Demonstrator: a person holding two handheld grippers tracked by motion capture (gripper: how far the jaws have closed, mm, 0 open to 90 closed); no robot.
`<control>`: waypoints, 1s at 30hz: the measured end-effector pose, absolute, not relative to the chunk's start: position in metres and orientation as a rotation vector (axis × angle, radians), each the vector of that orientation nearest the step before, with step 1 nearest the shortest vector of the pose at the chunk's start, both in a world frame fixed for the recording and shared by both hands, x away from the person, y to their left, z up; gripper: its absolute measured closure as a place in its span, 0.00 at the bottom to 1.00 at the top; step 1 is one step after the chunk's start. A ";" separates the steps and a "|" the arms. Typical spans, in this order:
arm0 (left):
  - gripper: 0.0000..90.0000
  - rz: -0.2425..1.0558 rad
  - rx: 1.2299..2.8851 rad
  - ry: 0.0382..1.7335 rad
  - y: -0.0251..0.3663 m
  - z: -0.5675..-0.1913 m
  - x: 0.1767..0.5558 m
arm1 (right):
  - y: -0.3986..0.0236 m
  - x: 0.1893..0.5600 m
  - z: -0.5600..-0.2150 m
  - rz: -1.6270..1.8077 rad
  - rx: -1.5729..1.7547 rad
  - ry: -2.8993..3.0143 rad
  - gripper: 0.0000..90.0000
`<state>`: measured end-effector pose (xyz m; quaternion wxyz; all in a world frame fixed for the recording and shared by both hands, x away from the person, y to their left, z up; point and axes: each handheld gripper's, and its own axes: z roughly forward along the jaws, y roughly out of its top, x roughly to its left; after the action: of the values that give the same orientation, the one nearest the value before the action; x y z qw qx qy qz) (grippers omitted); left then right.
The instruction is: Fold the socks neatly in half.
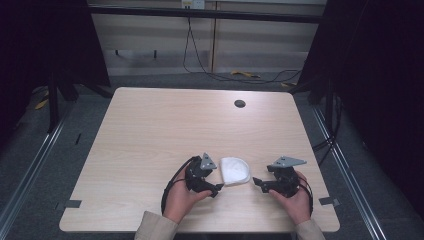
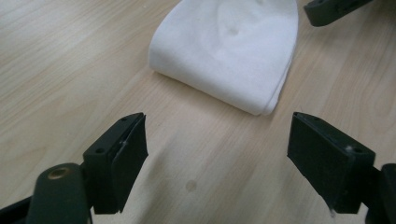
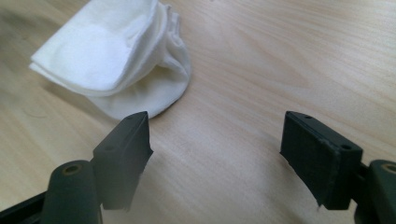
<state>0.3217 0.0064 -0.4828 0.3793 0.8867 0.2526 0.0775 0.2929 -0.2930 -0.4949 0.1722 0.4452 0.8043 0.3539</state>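
both hands rest low on the table, left gripper (image 1: 216, 189) and right gripper (image 1: 256, 183) spread wide, flanking the folded white cloth (image 1: 235, 170).

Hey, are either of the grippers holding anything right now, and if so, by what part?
Nothing is held. The left gripper and right gripper both stand open, and the folded white cloth lies on the table between them, untouched.
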 end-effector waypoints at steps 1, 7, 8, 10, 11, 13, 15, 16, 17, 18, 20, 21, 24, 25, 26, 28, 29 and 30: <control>0.22 0.200 2.277 0.641 0.008 -0.483 0.322 | -0.294 0.292 -0.494 1.010 1.260 2.284 0.25; 0.20 0.191 2.274 0.664 0.017 -0.486 0.327 | -0.301 0.287 -0.494 1.017 1.253 2.289 0.23; 0.20 0.189 2.265 0.667 0.019 -0.487 0.327 | -0.302 0.286 -0.493 1.009 1.252 2.291 0.23; 0.20 0.187 2.259 0.673 0.023 -0.487 0.327 | -0.303 0.284 -0.492 1.021 1.248 2.291 0.22; 0.19 0.182 2.255 0.675 0.025 -0.488 0.327 | -0.303 0.284 -0.491 1.037 1.242 2.298 0.22; 0.19 0.174 2.249 0.689 0.031 -0.489 0.327 | -0.304 0.283 -0.490 1.038 1.233 2.311 0.21; 0.19 0.179 2.249 0.701 0.037 -0.489 0.327 | -0.306 0.281 -0.490 1.043 1.223 2.326 0.20; 0.19 0.181 2.246 0.708 0.042 -0.490 0.327 | -0.307 0.281 -0.490 1.043 1.219 2.328 0.20; 0.19 0.181 2.238 0.714 0.045 -0.491 0.327 | -0.308 0.280 -0.490 1.039 1.218 2.332 0.19; 0.19 0.176 2.236 0.720 0.049 -0.492 0.328 | -0.308 0.279 -0.490 1.042 1.218 2.336 0.19; 0.19 0.177 2.240 0.735 0.058 -0.492 0.328 | -0.310 0.278 -0.490 1.044 1.218 2.335 0.18; 0.19 0.179 2.233 0.732 0.061 -0.492 0.328 | -0.311 0.277 -0.490 1.046 1.209 2.342 0.18; 0.19 0.179 2.210 0.749 0.072 -0.492 0.328 | -0.314 0.275 -0.491 1.049 1.222 2.343 0.17; 0.19 0.177 2.200 0.759 0.076 -0.492 0.329 | -0.315 0.274 -0.491 1.048 1.221 2.341 0.17; 0.19 0.182 2.206 0.758 0.079 -0.492 0.329 | -0.317 0.273 -0.491 1.051 1.221 2.339 0.17; 0.19 0.190 2.205 0.767 0.085 -0.492 0.330 | -0.319 0.271 -0.492 1.062 1.228 2.341 0.17; 0.19 0.193 2.196 0.770 0.087 -0.492 0.330 | -0.320 0.271 -0.492 1.069 1.228 2.342 0.17; 0.19 0.204 2.195 0.772 0.091 -0.492 0.330 | -0.321 0.270 -0.492 1.068 1.223 2.346 0.17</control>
<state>0.3297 0.0914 -0.4918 0.3923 0.8644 0.3039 0.0805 0.2702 -0.3213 -0.4922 0.1439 0.4241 0.8138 0.3704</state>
